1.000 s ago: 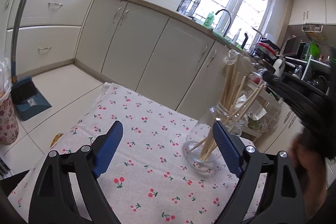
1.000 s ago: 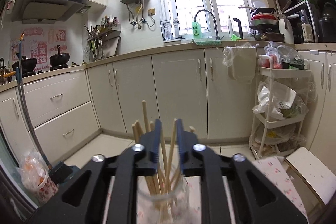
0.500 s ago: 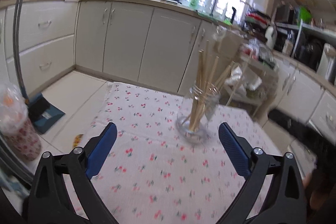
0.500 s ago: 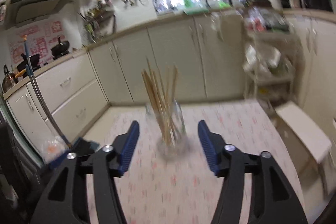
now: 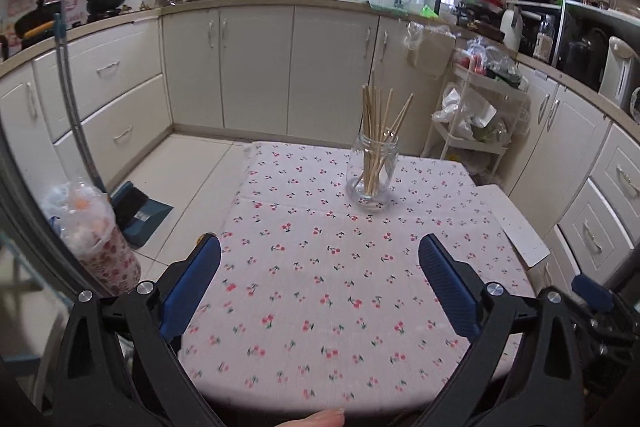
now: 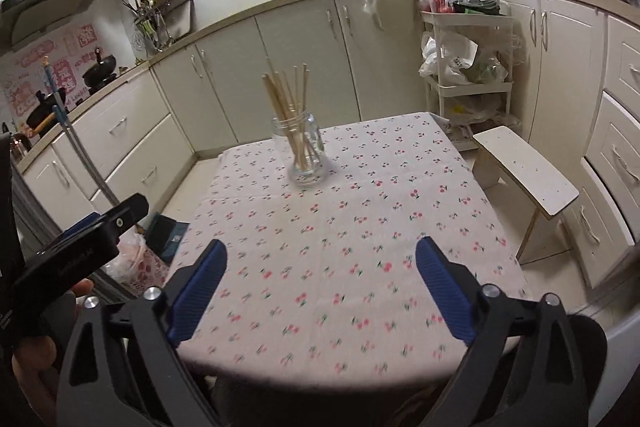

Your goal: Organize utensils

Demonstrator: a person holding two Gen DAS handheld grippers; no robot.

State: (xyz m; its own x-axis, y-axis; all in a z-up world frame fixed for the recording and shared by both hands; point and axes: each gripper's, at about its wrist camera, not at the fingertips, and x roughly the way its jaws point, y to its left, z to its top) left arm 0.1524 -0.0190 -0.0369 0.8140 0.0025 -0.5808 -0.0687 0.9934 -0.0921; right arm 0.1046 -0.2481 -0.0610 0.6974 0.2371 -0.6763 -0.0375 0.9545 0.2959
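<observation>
Wooden chopsticks [image 5: 375, 135] upright, clear glass jar [image 5: 372, 173]

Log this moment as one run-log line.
left gripper: open, empty | right gripper: open, empty | chopsticks: upright in glass jar | jar on tablecloth

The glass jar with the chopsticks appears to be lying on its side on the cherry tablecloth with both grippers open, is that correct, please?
Not quite: the glass jar stands upright on the cherry tablecloth, chopsticks pointing up, as the left wrist view shows. The left gripper and right gripper are indeed open.
</observation>
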